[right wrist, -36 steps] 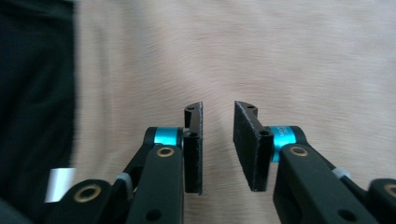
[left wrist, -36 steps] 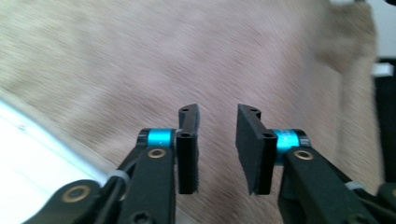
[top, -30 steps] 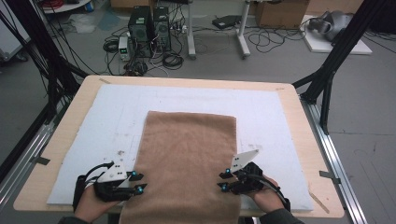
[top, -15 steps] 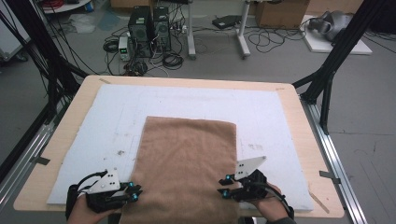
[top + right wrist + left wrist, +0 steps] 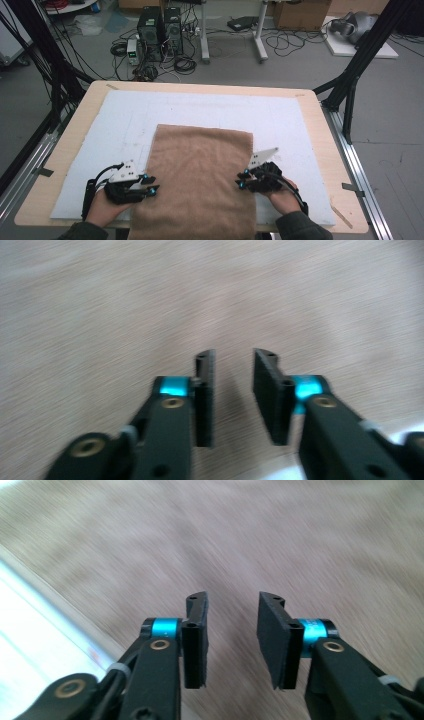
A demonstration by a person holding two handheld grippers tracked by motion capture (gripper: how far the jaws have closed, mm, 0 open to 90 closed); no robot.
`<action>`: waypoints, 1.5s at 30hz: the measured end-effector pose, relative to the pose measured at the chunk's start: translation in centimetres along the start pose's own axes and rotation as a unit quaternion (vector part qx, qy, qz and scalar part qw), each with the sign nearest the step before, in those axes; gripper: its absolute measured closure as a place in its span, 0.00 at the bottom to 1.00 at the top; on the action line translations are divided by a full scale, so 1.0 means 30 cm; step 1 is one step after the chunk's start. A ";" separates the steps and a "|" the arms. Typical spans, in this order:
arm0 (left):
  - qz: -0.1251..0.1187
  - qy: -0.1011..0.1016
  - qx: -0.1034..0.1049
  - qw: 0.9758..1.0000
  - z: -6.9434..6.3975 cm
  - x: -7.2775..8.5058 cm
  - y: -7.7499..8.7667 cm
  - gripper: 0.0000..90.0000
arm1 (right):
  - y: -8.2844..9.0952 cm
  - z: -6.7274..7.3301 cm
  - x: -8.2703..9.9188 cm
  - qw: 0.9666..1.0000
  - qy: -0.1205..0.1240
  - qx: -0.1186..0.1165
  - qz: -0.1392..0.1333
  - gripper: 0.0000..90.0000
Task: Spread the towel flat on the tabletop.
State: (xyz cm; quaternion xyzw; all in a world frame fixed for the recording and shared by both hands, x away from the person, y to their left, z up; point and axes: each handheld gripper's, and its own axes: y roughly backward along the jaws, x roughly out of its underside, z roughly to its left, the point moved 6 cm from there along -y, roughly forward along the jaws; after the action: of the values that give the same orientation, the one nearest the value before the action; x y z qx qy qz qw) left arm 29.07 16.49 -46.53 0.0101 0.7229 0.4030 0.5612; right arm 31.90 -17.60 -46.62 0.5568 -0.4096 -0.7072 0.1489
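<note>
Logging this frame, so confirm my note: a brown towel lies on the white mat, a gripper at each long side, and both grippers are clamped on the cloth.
One thing is wrong: neither gripper is clamped. In the left gripper view the left gripper shows a gap between its jaws with nothing in it, and the right gripper likewise in its own view. The brown towel does lie on the white mat, a gripper at each long side.

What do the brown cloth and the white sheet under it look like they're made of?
Brown cloth: looks like terry or fleece, matte and fuzzy, with a soft nap and limp edges. White sheet: seemingly thin foam or felt padding, matte and faintly creased; the pictures leave open which.
</note>
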 end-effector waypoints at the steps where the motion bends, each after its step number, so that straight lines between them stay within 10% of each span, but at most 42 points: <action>1: 0.001 0.001 -0.007 1.000 0.016 -0.012 -0.011 0.69 | -0.005 -0.026 -0.015 1.000 -0.002 0.007 -0.002 0.75; 5: 0.050 0.023 -0.007 0.998 0.053 0.009 -0.066 0.73 | -0.056 -0.087 -0.001 0.999 -0.031 0.015 0.029 0.77; 6: 0.045 0.024 -0.002 0.999 0.052 0.017 -0.071 0.79 | -0.053 -0.086 0.002 0.999 -0.031 0.007 0.017 0.92; 10: 0.033 0.035 0.019 0.999 0.050 0.009 -0.054 0.82 | -0.035 -0.054 0.015 0.999 -0.017 -0.032 0.022 0.85; 19: -0.007 0.039 -0.024 0.999 0.159 -0.114 -0.112 0.71 | -0.019 -0.260 -0.057 0.997 -0.070 0.044 -0.008 0.71; 25: 0.042 0.066 -0.028 0.997 0.205 -0.070 -0.159 0.70 | -0.074 -0.289 -0.039 0.996 -0.084 0.035 0.007 0.67; 37: -0.001 0.084 -0.088 0.993 0.296 -0.151 -0.117 0.52 | -0.018 -0.323 -0.073 0.994 -0.096 0.052 -0.029 0.52; 45: -0.016 0.096 -0.089 0.991 0.383 -0.250 -0.094 0.49 | 0.041 -0.377 -0.143 0.992 -0.089 0.077 -0.044 0.45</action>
State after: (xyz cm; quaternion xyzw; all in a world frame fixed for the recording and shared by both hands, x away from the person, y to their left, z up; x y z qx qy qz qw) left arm 42.50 17.64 -42.71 -0.0898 0.7347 0.4555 0.4947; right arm 43.33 -20.20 -43.35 0.5185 -0.4497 -0.7263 0.0369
